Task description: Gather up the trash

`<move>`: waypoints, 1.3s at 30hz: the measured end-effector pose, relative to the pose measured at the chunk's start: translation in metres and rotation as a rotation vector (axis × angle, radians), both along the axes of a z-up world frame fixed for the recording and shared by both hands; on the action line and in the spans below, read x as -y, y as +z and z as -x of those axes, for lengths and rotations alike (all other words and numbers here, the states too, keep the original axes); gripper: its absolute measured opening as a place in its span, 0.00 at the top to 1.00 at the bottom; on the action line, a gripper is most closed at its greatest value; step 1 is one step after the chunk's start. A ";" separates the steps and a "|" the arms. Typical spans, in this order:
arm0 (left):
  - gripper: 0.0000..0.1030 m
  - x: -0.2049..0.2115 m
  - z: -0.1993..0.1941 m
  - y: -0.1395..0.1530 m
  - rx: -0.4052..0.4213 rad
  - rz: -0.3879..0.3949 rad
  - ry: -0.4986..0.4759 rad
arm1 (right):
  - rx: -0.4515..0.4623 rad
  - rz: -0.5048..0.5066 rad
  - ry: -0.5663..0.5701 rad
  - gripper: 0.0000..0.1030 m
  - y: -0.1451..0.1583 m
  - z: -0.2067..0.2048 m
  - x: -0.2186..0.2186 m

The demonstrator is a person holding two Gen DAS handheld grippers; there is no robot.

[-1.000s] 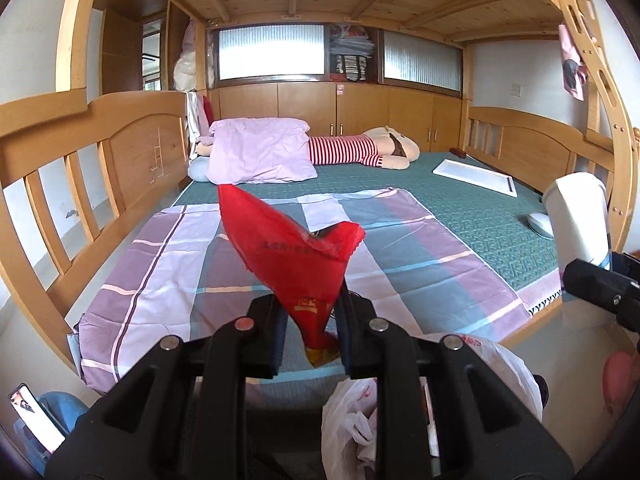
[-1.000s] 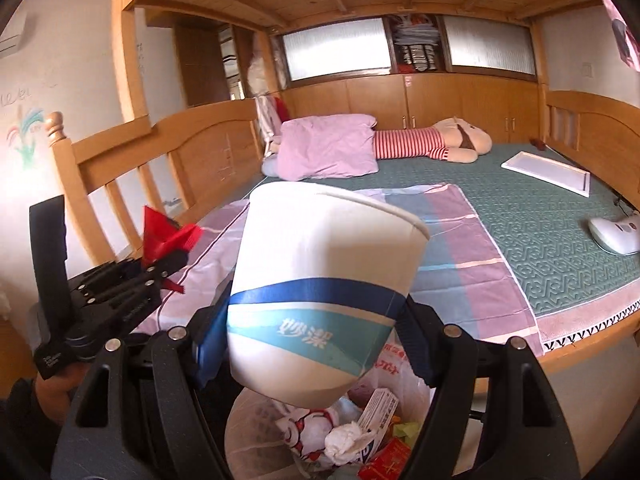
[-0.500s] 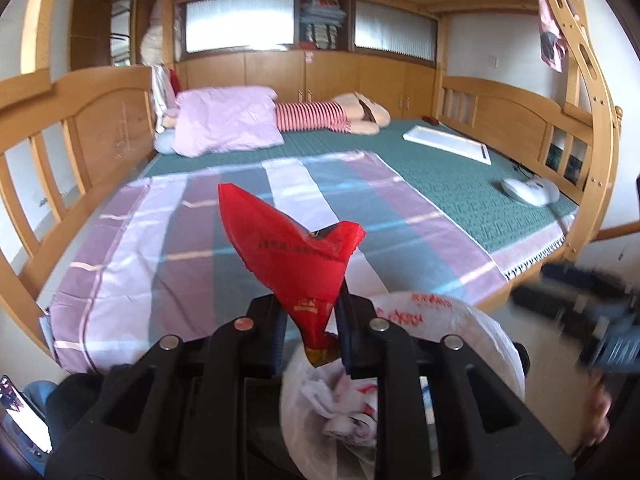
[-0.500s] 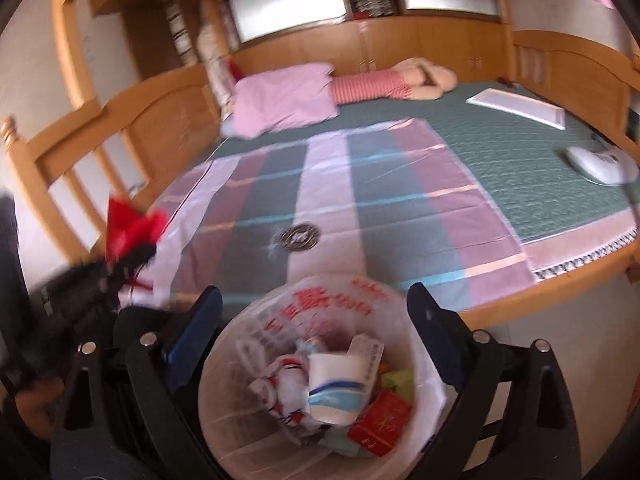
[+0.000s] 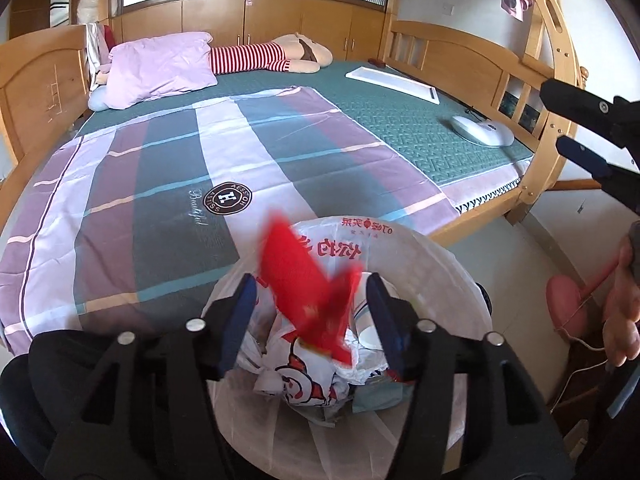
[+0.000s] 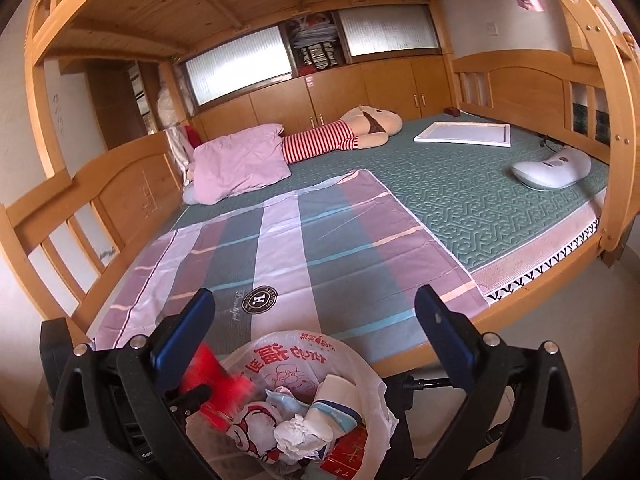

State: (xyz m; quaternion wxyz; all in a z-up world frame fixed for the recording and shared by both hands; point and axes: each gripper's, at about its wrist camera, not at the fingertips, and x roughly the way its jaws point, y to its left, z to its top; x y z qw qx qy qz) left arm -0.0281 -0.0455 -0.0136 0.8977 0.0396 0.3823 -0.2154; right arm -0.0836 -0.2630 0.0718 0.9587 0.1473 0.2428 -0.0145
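Note:
A trash bin lined with a white plastic bag [image 5: 436,276] stands on the floor at the foot of the bed; it also shows in the right wrist view [image 6: 372,380]. My left gripper [image 5: 310,316] is open above the bin. A red wrapper [image 5: 308,296], blurred, falls between its jaws toward the trash; it shows red at the bin's left in the right wrist view [image 6: 212,384]. My right gripper [image 6: 316,332] is open and empty above the bin. A white paper cup with a blue band [image 6: 336,404] lies in the bin among crumpled paper.
The bed [image 6: 460,200] carries a striped purple sheet [image 5: 160,184], a pink pillow [image 6: 240,160], a plush doll [image 6: 348,136], a white board [image 6: 464,134] and a white device [image 6: 552,168]. Wooden bed rails and a ladder post [image 5: 556,120] stand at the sides.
My left gripper has opened and let go of the red wrapper over the bin. The right gripper dropped the paper cup into the bin earlier and has drawn back.

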 end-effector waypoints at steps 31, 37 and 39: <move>0.03 -0.053 0.031 0.071 0.327 -0.026 0.400 | -0.022 0.268 0.046 0.04 -0.014 -0.007 -0.065; 0.03 -0.055 0.030 0.071 0.326 -0.018 0.404 | -0.018 0.263 0.041 0.03 -0.012 -0.008 -0.066; 0.03 -0.055 0.030 0.072 0.330 -0.020 0.406 | -0.017 0.257 0.039 0.03 -0.012 -0.008 -0.065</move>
